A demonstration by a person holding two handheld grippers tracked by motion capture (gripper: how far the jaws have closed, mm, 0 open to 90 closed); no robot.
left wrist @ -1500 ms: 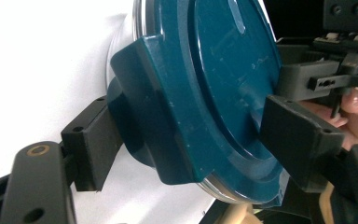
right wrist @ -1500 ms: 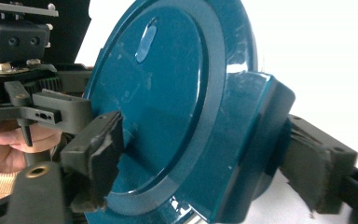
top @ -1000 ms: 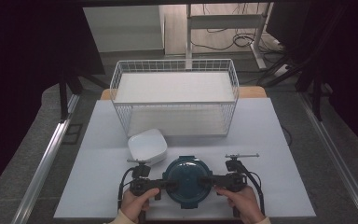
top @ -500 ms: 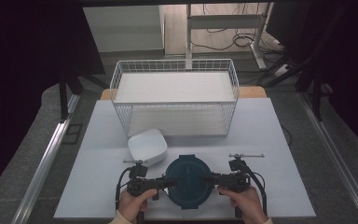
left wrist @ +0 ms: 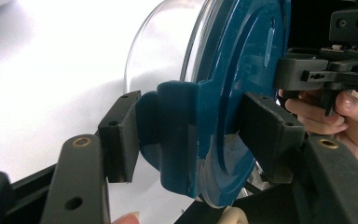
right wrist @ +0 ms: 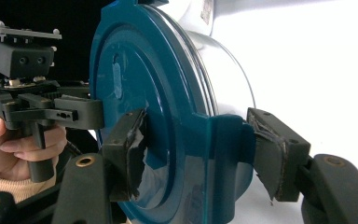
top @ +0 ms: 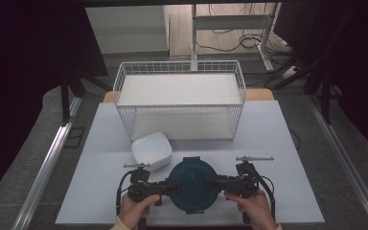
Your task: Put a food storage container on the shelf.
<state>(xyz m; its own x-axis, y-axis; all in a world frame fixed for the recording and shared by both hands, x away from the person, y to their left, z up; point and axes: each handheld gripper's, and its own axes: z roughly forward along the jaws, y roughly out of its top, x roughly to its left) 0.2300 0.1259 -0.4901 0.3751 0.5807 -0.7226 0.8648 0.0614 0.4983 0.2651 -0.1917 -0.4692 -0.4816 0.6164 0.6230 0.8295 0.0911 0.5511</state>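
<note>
Round glass container with blue lid (top: 191, 185) near table's front edge (top: 297, 218), clamped on lid latches at nine o'clock by left gripper (top: 165, 187) and three o'clock by right gripper (top: 216, 182). Clear glass wall visible from gripper views (left wrist: 163, 51). White bowl (top: 151, 150) at eleven o'clock, wire basket (top: 179, 103) at twelve, seen from above.

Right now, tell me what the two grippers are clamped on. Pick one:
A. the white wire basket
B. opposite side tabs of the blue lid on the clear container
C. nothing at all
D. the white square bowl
B: the left gripper and right gripper each pinch a side tab of the blue lid, from opposite sides.
</note>
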